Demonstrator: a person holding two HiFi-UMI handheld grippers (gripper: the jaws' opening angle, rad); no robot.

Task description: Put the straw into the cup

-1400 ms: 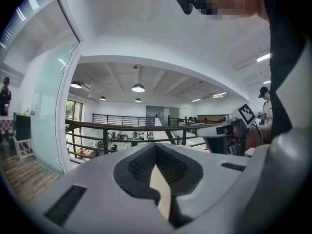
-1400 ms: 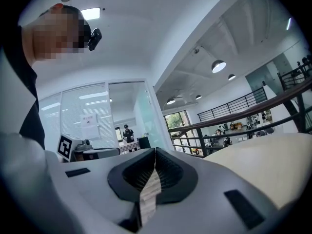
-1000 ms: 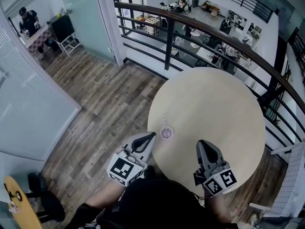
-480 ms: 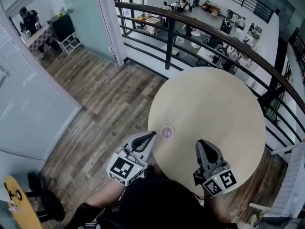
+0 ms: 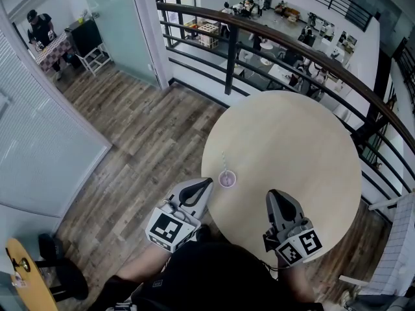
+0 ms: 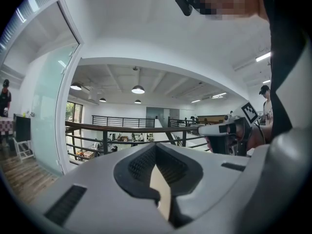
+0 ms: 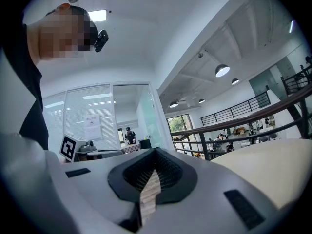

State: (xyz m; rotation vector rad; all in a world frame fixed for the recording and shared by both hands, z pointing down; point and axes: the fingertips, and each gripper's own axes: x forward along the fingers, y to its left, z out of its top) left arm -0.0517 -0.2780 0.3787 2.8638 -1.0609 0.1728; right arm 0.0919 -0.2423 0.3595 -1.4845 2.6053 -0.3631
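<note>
Cup (image 5: 226, 179), small and purple on top, stands on the round pale table (image 5: 292, 141), close to its left edge. I read both tongs as closed and empty. The left gripper (image 5: 206, 184) sits at the table's near-left rim, just beside the cup, jaws together. The right gripper (image 5: 275, 195) is over the near part of the tabletop, jaws likewise together. The straw (image 5: 224, 162), thin and pale, appears to rise out of the cup.
</note>
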